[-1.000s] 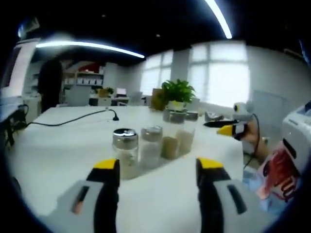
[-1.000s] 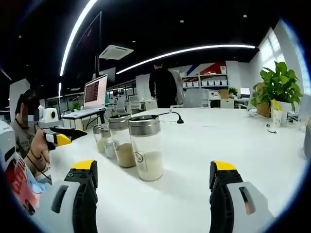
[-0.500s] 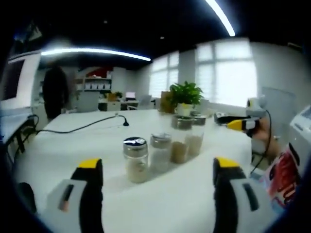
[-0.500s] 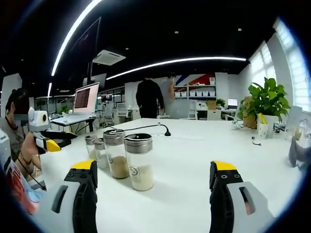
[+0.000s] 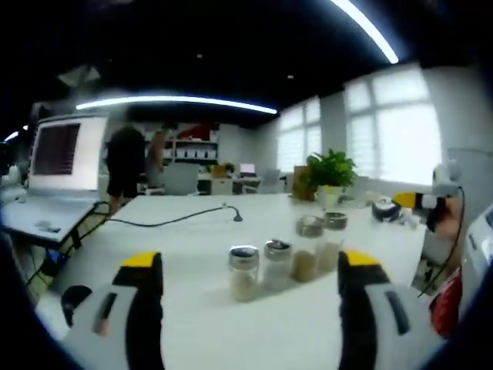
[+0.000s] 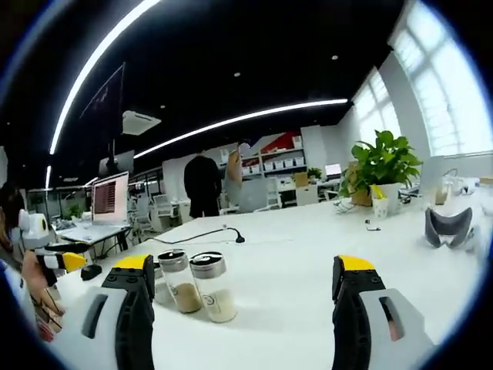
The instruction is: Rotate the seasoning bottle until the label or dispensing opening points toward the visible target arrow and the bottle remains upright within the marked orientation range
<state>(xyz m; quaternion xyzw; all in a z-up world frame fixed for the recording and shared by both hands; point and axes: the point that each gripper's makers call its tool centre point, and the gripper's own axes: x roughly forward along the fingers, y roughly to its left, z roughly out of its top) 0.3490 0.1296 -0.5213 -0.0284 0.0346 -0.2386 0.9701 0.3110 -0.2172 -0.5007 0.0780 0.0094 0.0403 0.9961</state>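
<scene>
Left gripper (image 5: 250, 274): jaws spread wide apart, holding nothing; the row of bottles stands ahead, between the two jaw tips but apart from them.
Right gripper (image 6: 240, 277): jaws likewise wide apart and empty; the bottles sit ahead, close by its left jaw tip.
Seasoning bottle (image 5: 243, 273): nearest of the row in the left gripper view, upright on the white table (image 5: 185, 231), pale powder in its lower part, perforated metal cap on top.
Count of bottles: four in the left gripper view, in a line running away to the right; the right gripper view gives two plainly (image 6: 213, 287), the rest hidden behind the left jaw.
Handling, as judged: clear glass or hard plastic, stiff, probably light since it is part filled; smooth walls may slip in the jaws, and the neighbour stands just beside it, so a careless turn could knock the row.
Where to grip, as judged: around the body below the cap, low enough to keep it upright while turning.
Target arrow: I cannot make one out on the table.
Others: one potted plant (image 6: 380, 163); one black cable (image 5: 169, 220); two people standing at the back (image 6: 202, 184).
</scene>
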